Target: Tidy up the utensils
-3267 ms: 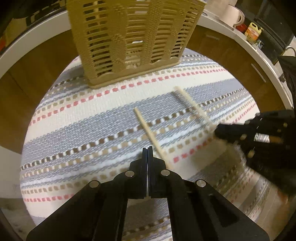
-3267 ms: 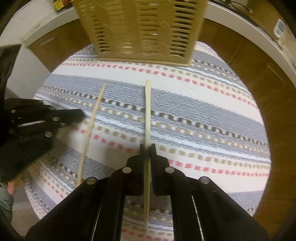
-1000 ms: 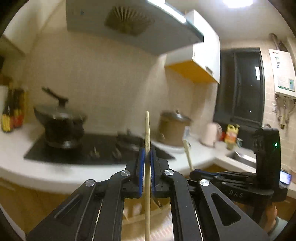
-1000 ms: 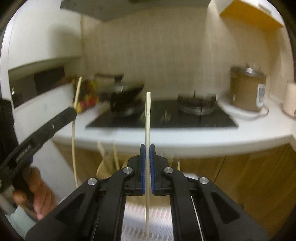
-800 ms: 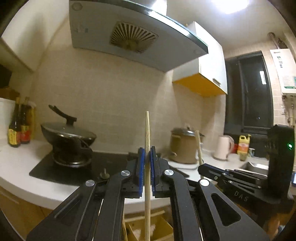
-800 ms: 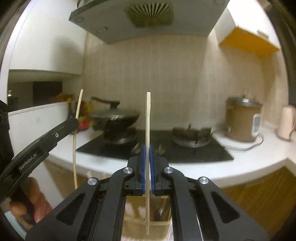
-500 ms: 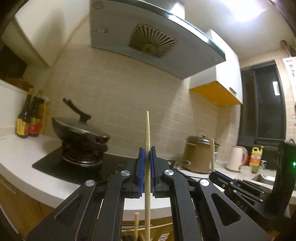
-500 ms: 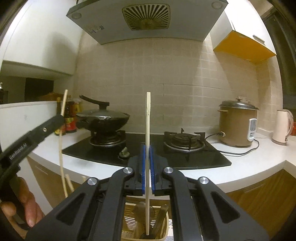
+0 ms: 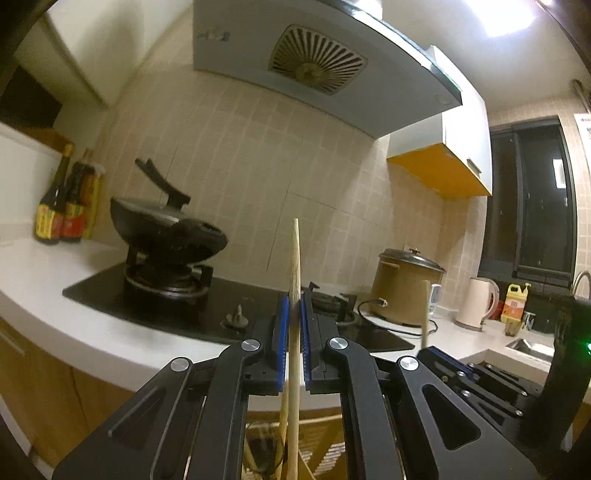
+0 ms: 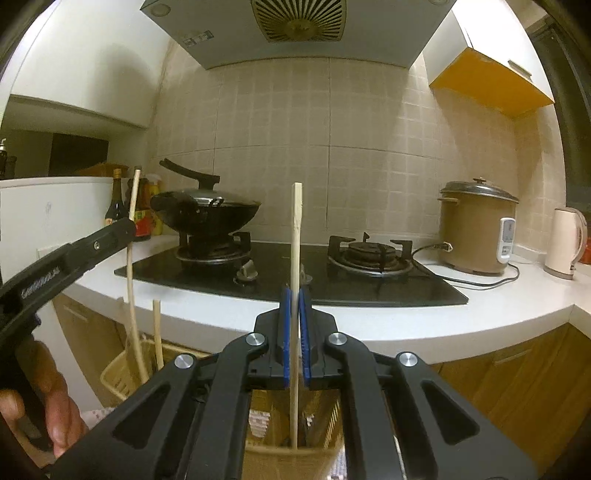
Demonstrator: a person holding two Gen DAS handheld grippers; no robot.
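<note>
My left gripper (image 9: 294, 301) is shut on a wooden chopstick (image 9: 295, 258) held upright; its lower end reaches down into the tan slatted utensil basket (image 9: 325, 432) below. My right gripper (image 10: 294, 295) is shut on a second chopstick (image 10: 296, 236), also upright, with its lower end inside the basket (image 10: 288, 458). In the right wrist view the left gripper (image 10: 122, 229) shows at the left with its chopstick (image 10: 131, 258). In the left wrist view the right gripper (image 9: 428, 354) and its chopstick (image 9: 425, 310) show at the right. Other utensils stand in the basket.
Behind is a white counter (image 10: 406, 321) with a black gas hob (image 10: 332, 273), a black wok (image 10: 207, 212), sauce bottles (image 9: 62, 206), a brown rice cooker (image 10: 476, 232) and a kettle (image 10: 565, 243). A range hood (image 10: 295, 26) hangs above. Wooden cabinet fronts (image 10: 517, 369) lie below.
Both grippers have lifted the chopsticks off the striped mat, turned them upright and brought them over the basket. In the last half second both have sunk slightly, lower ends entering the basket.
</note>
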